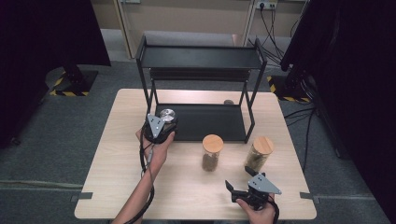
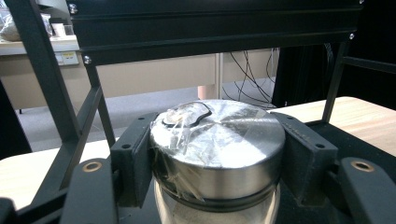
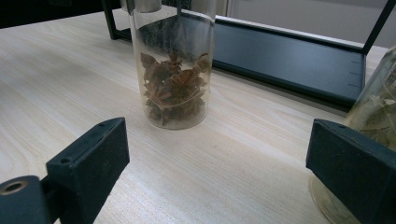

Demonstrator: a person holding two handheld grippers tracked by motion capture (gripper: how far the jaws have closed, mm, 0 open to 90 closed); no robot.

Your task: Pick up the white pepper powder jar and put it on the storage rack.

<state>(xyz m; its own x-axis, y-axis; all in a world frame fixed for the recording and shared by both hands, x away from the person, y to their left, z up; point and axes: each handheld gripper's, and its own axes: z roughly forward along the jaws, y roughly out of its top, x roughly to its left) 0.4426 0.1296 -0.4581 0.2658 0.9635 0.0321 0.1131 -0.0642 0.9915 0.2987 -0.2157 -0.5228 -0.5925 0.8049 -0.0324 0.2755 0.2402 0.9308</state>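
text: none legible | labels/brands/numbers: none legible | signs: yellow-black hazard stripes on floor base plate [image 1: 70, 88] left of counter, and on floor base plate [image 1: 285, 91] right of it, no wording | small tags on far wall: too blurred to read

Left claw [image 1: 164, 122] clamped shut (arm extended forward); right claw [image 1: 232, 188] agape, low.

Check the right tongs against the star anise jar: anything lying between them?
Nothing; the right gripper view shows bare tabletop between the open right tongs and the star anise jar.
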